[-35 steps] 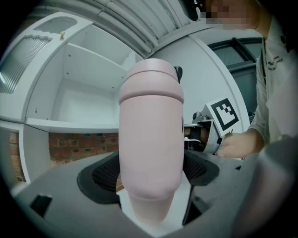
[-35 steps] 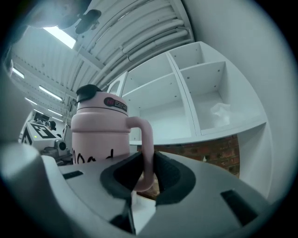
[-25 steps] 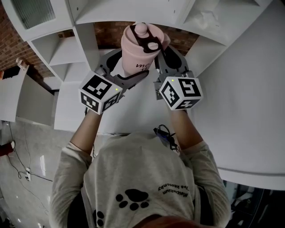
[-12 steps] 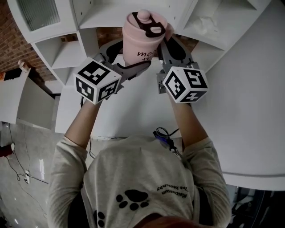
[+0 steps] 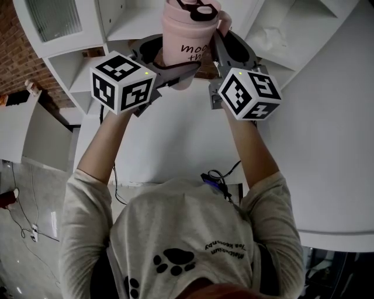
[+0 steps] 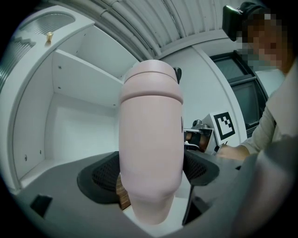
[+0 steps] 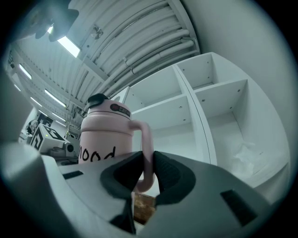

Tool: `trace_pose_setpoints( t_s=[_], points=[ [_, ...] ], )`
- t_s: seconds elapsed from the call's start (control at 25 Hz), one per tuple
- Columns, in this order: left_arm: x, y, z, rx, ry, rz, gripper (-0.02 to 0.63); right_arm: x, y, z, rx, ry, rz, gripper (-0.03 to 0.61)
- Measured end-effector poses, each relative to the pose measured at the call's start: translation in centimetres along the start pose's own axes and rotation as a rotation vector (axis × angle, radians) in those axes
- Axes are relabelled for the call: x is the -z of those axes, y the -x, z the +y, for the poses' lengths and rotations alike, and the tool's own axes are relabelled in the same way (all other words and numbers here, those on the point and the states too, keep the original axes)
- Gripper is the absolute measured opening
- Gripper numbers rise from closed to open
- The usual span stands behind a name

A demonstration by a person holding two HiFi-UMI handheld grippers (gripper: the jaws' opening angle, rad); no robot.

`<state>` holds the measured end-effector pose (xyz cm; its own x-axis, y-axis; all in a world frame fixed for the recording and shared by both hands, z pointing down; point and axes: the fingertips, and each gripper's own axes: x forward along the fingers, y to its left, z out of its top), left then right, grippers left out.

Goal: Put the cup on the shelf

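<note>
Both grippers hold a pink cup (image 5: 188,35) with a black lid and a side handle up in front of the white shelf unit (image 5: 140,17). My left gripper (image 5: 169,65) is shut on the cup's body (image 6: 151,153), its pads pressing either side. My right gripper (image 5: 219,40) is shut on the cup's handle (image 7: 146,153), which is pinched between its pads (image 7: 170,174). The cup (image 7: 104,139) stands upright, with dark lettering on its side. Its base is hidden behind the jaws.
The shelf unit has several open white compartments (image 7: 219,107) divided by thin panels (image 7: 193,116). A crumpled white piece lies in one compartment (image 7: 247,151). A brick wall (image 5: 11,64) shows at the left, and a white curved tabletop (image 5: 327,157) lies to the right.
Both grippers have risen together with the cup, which now sits higher against the shelf unit. Neither grip has changed.
</note>
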<state>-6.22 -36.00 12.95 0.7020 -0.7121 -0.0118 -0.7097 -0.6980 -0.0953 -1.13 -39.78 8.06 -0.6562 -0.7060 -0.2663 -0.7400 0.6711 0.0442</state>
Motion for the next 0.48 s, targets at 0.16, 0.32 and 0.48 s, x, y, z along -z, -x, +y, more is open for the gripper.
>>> trace_pose_setpoints(
  t_s=[0.16,0.32,0.48],
  points=[
    [-1.6,-0.6,0.5,0.01,-0.016,-0.005,0.426,-1.5,-0.7,-0.6,0.002,0.002,-0.023,0.08],
    [-2.0,-0.7,0.5,0.024,-0.032,-0.01,0.426,-2.1,-0.6,-0.6,0.008,0.016,-0.053,0.079],
    [-1.9,-0.8,0.7,0.028,-0.057,-0.009,0.426,-1.9,-0.5,-0.8,0.008,0.013,-0.075,0.079]
  ],
)
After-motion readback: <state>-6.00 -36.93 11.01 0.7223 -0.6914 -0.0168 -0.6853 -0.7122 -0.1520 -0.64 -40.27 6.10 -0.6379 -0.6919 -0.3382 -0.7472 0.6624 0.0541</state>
